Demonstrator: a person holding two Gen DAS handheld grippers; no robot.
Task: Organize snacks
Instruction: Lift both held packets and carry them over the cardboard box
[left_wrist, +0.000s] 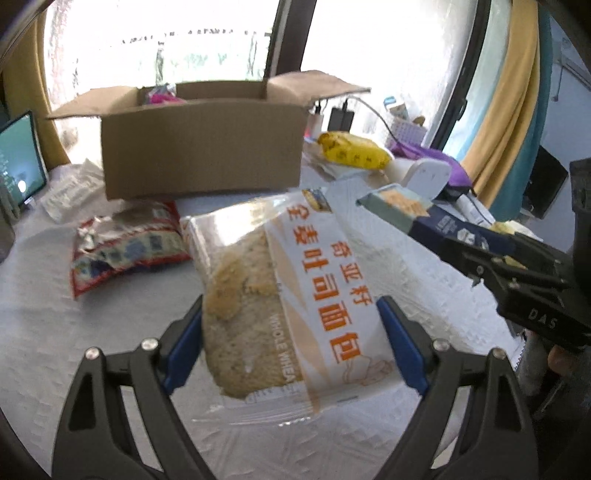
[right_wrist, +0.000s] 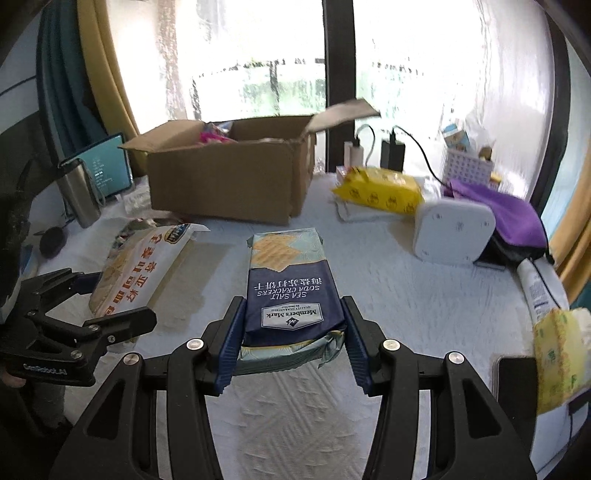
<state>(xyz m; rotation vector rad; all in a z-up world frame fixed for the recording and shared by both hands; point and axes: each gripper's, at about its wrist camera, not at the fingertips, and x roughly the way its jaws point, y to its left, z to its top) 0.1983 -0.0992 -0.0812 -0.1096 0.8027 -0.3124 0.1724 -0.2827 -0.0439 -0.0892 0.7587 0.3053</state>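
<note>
In the left wrist view, the red and white crinkled foil snack bag (left_wrist: 125, 243) lies at left of centre on the white textured tablecloth (left_wrist: 424, 258), just in front of the open brown cardboard box (left_wrist: 203, 147) in the upper middle, so it looks like the next thing waiting for you; at lower centre your left gripper (left_wrist: 295, 339) pinches the clear plastic pack of whole wheat bread with orange lettering (left_wrist: 295, 295) across its width, blue pads on both long edges, which is why the jaws stand so wide; the pack points at the box, a fair sign it is meant to go in there; at right your right gripper (left_wrist: 476, 254) comes in sideways, gripping the navy and pale blue pack of sea salt soda crackers (left_wrist: 436, 218); in the right wrist view that cracker pack (right_wrist: 291, 288) sits lengthwise between the pads, clamped at its near end, so its far end leads toward the box (right_wrist: 229, 177), where something pink already shows inside; the yellow printed snack bag (right_wrist: 380, 188) lies at upper right on the cloth, apart from the box and unsorted, near a white plastic device (right_wrist: 454, 229).
</note>
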